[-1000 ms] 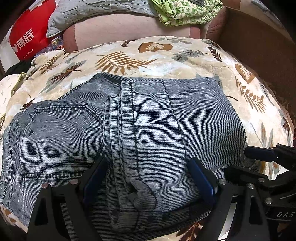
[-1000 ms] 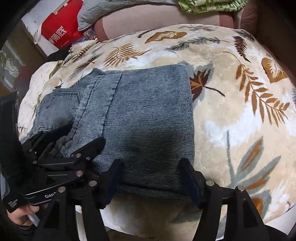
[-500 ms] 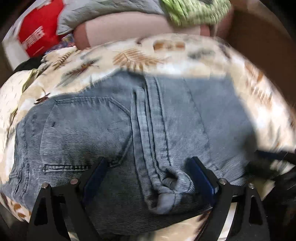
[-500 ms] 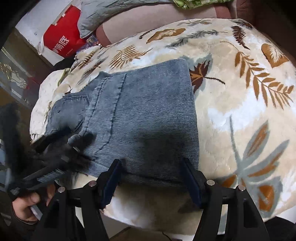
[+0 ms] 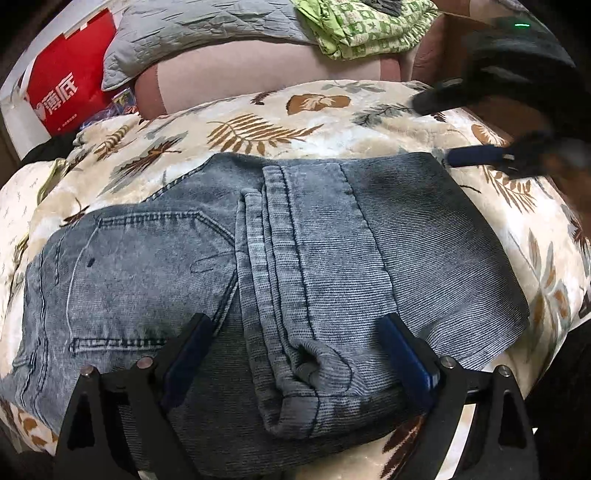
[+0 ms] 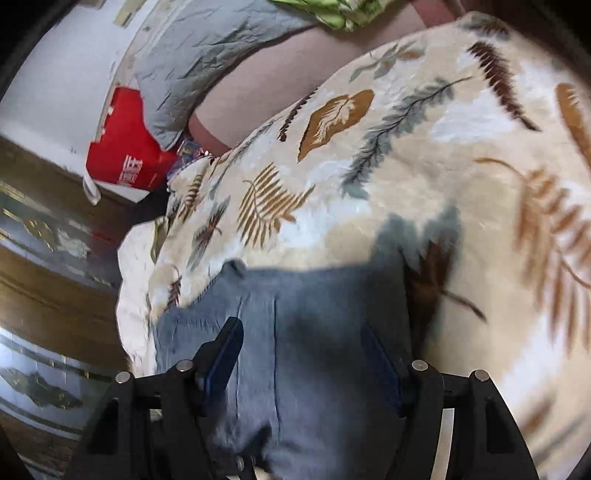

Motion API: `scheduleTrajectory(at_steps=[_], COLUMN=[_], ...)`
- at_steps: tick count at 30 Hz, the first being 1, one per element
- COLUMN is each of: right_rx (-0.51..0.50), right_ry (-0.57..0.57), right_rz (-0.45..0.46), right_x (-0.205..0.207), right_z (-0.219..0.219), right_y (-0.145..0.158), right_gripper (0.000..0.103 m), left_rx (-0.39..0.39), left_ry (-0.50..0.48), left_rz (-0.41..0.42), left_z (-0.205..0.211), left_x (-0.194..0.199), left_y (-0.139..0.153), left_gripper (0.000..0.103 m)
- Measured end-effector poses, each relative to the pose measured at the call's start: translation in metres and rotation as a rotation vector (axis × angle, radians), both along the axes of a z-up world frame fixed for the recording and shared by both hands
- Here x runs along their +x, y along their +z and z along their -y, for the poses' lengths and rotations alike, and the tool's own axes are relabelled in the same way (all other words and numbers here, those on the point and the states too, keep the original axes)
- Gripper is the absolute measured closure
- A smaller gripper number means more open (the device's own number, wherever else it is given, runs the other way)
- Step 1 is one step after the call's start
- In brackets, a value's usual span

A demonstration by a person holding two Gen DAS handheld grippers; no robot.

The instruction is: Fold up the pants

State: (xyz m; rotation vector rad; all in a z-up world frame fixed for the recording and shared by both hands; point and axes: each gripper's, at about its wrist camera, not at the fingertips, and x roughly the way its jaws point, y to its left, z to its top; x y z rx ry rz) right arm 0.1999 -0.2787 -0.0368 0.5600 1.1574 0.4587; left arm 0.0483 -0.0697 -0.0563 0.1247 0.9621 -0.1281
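Grey-blue jeans (image 5: 295,266) lie folded in a flat stack on a leaf-print blanket (image 5: 280,122), the leg hems doubled over the back pocket. My left gripper (image 5: 295,343) is open, its jaws standing either side of the hem fold at the near edge, holding nothing. My right gripper (image 6: 301,354) is open above the far right part of the jeans (image 6: 314,314), its view blurred. It also shows in the left wrist view (image 5: 476,155), blurred, by the jeans' far right corner.
A red bag (image 5: 66,92) stands at the far left. A grey quilt (image 5: 192,33) and green clothing (image 5: 369,26) lie on a pink cushion (image 5: 258,74) behind the blanket. A wooden floor (image 6: 44,280) lies to the left.
My right gripper has left the near right edge of the jeans and swung up over their far right corner. My left gripper has stayed at the near edge, open.
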Motion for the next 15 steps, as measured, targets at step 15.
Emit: scheduleTrajectory(at_steps=[15], right_rx=[-0.087], right_ry=[0.066], right_rz=[-0.098], right_x=[-0.028], right_z=[-0.016], right_y=[-0.045], right_gripper=[0.030], left_rx=[-0.048], left_ry=[-0.005], left_rz=[0.000], left_z=[-0.007], left_x=[0.004], left_y=[0.006], left_gripper=[0.006])
